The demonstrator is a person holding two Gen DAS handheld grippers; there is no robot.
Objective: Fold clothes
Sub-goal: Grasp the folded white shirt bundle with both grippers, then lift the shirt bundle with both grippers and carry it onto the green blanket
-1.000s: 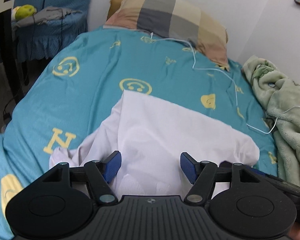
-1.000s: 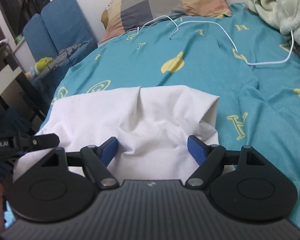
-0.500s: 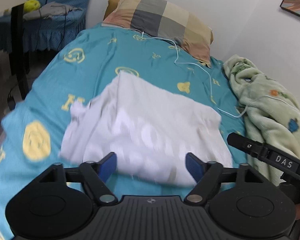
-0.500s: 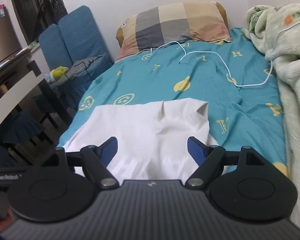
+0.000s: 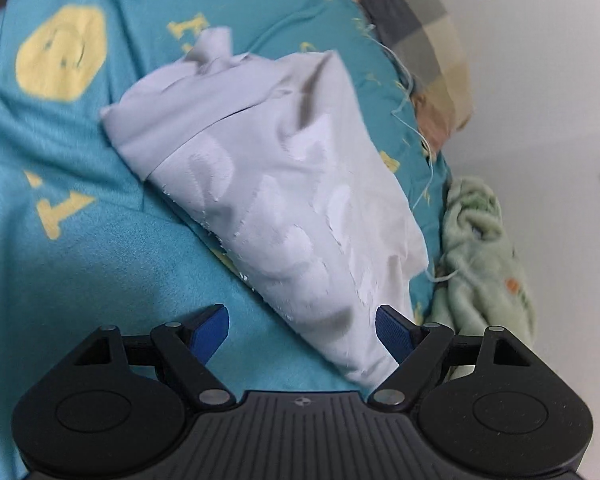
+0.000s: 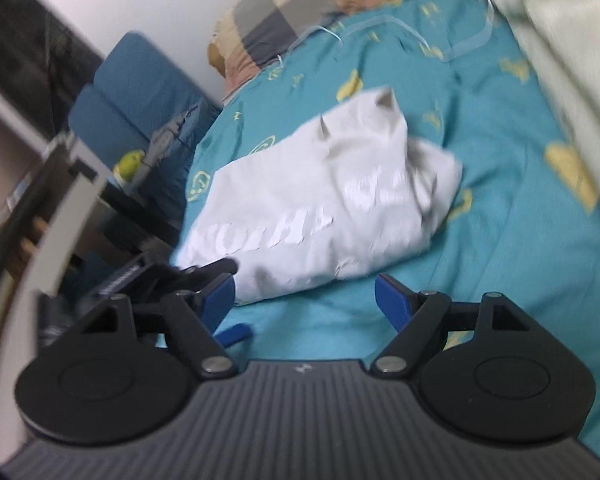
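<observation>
A white garment [image 5: 284, 184] with pale raised lettering lies folded and rumpled on the teal bed sheet [image 5: 80, 264]. It also shows in the right wrist view [image 6: 320, 204]. My left gripper [image 5: 302, 332] is open and empty, just short of the garment's near corner. My right gripper [image 6: 304, 300] is open and empty, above the sheet in front of the garment's near edge. The left gripper's black body [image 6: 160, 276] shows at the left of the right wrist view, beside the garment's left end.
A checked pillow [image 5: 420, 36] lies at the head of the bed. A light green blanket [image 5: 484, 248] is bunched along the wall side. A white cable [image 6: 400, 32] trails over the sheet. A blue chair [image 6: 140, 100] and a dark table stand beside the bed.
Both grippers have pulled back from the garment and tilted. The garment lies more bunched on the sheet, with its lettered side up.
</observation>
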